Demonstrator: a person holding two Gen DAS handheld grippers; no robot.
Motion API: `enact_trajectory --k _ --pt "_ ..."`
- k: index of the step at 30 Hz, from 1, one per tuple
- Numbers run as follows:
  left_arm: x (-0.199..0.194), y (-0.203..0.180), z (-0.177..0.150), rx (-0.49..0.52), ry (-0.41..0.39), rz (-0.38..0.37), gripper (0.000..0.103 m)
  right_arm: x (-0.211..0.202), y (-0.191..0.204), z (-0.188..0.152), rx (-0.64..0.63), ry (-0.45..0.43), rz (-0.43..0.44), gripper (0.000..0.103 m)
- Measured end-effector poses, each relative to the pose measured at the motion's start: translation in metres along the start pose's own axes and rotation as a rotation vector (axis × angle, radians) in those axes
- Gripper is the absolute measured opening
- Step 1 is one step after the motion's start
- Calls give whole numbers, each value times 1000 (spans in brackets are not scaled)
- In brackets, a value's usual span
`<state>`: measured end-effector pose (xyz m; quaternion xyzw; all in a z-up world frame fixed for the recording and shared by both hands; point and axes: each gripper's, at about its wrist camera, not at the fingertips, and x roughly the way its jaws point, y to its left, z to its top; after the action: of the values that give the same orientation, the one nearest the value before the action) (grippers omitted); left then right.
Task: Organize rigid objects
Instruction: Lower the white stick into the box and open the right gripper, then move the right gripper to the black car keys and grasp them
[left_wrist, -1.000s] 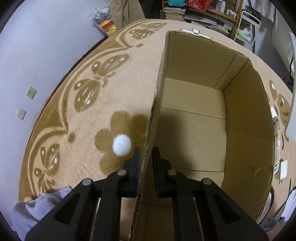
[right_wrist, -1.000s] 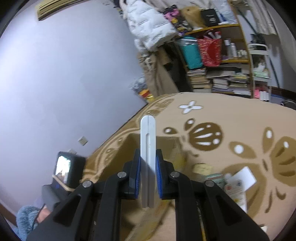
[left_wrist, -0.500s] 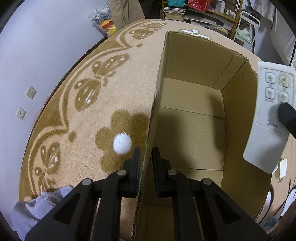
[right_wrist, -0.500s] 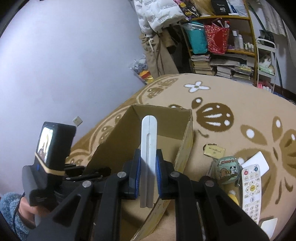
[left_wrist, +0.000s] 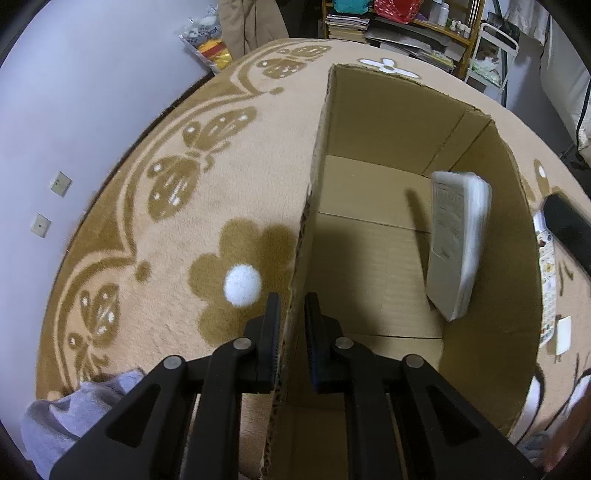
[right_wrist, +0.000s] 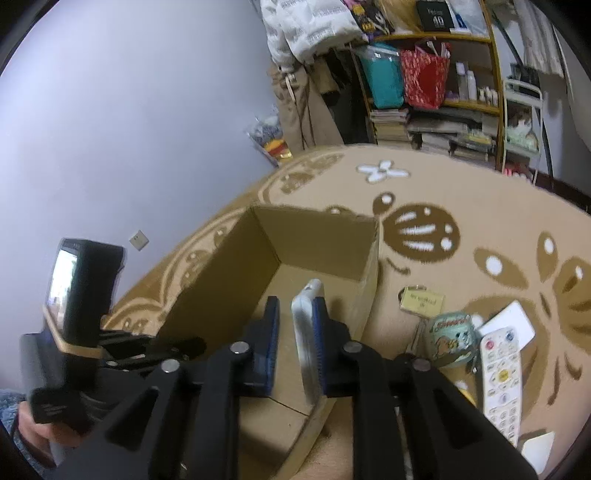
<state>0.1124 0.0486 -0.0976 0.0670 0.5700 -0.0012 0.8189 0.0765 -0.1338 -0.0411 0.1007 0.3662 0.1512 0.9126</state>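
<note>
While left tool pinches box wall, remote drops inside.

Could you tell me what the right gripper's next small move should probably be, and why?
Probably lift the right gripper clear and swing it toward the long white remote lying on the rug. Its fingers stand apart, and the white remote shows blurred inside the cardboard box, apparently dropping, so that item looks delivered. The left gripper grips the box's wall.
</note>
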Motion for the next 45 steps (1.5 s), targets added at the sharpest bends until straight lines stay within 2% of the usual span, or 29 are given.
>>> enact_trajectory --k 1,4,5,7,11,15,26,32,36,39,40,45 --pt "0 0 0 1 0 0 12 -6 1 2 -9 -18 -12 51" --pt "0 1 0 -2 2 -5 12 -25 1 6 -25 -87 -59 74" --pt "0 1 0 -4 1 -8 12 -29 0 7 -33 -96 -80 78" --pt "0 1 0 -3 0 -11 12 -35 -4 9 -48 -100 -122 94" --pt "-1 1 0 0 0 -9 12 -39 -21 11 -10 -75 -156 103" --pt "0 1 0 -4 3 -14 12 -37 -42 7 63 -33 -171 103" --pt "1 1 0 -8 8 -14 12 -6 -73 -22 120 74 -203 103" --pt "1 3 0 -8 12 -18 12 11 -87 -31 164 131 -164 103" --pt "2 3 0 -12 15 -21 12 20 -89 -35 147 167 -153 89" --pt "2 3 0 -9 15 -12 13 27 -90 -38 142 194 -144 66" --pt "2 3 0 -8 15 -12 12 30 -91 -39 141 209 -144 62" --pt "3 3 0 -12 16 -15 13 40 -91 -43 123 245 -150 60"
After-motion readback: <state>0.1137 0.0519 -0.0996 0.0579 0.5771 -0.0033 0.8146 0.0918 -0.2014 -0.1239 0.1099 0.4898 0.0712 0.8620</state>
